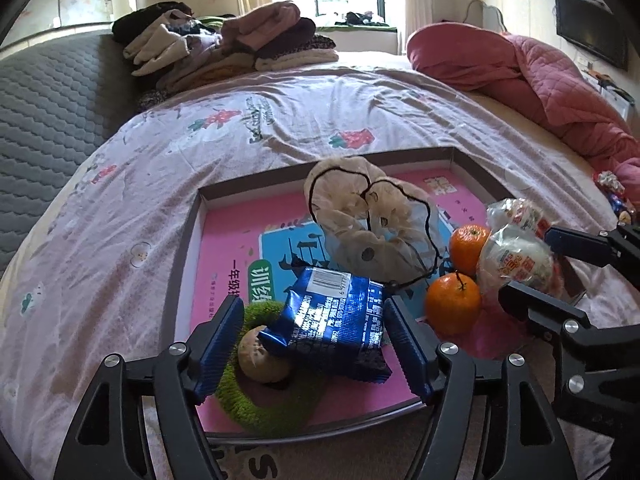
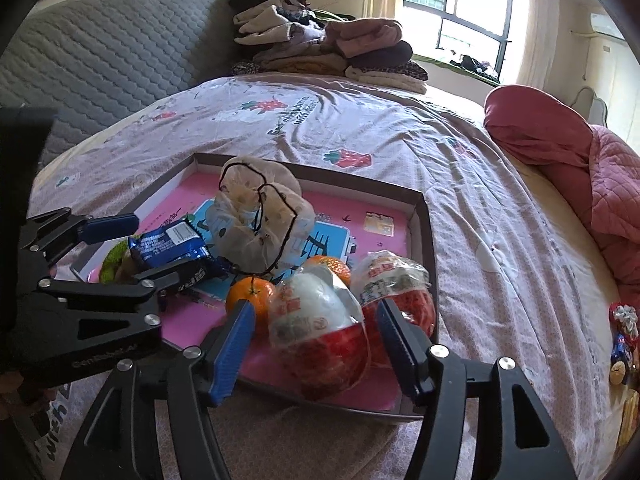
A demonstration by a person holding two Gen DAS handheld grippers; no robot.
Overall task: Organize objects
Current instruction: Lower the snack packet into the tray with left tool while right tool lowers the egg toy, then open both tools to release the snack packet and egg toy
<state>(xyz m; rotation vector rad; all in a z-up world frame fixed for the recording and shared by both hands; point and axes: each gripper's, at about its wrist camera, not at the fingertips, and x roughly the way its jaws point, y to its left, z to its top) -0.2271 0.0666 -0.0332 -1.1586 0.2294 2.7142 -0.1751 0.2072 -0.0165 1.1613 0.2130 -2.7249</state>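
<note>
A shallow dark-rimmed tray [image 1: 192, 240] with a pink printed bottom lies on the bed. My left gripper [image 1: 314, 344] stands open around a blue snack packet [image 1: 340, 312]; the left pad is clear of it and the right pad is at its edge. The packet leans on a green fuzzy ring [image 1: 256, 408] with a brown ball in it. My right gripper [image 2: 316, 344] is open around a red-and-white wrapped egg [image 2: 320, 320], with gaps on both sides. A second egg [image 2: 392, 280], two oranges [image 2: 250, 292] and a beige mesh pouch [image 2: 256, 216] also lie in the tray.
Folded clothes [image 1: 224, 44] are stacked at the far end of the bed by a grey quilted headboard [image 1: 48, 112]. A red quilt [image 1: 540, 76] is bunched on the right. Small wrapped sweets [image 2: 622, 340] lie on the sheet right of the tray.
</note>
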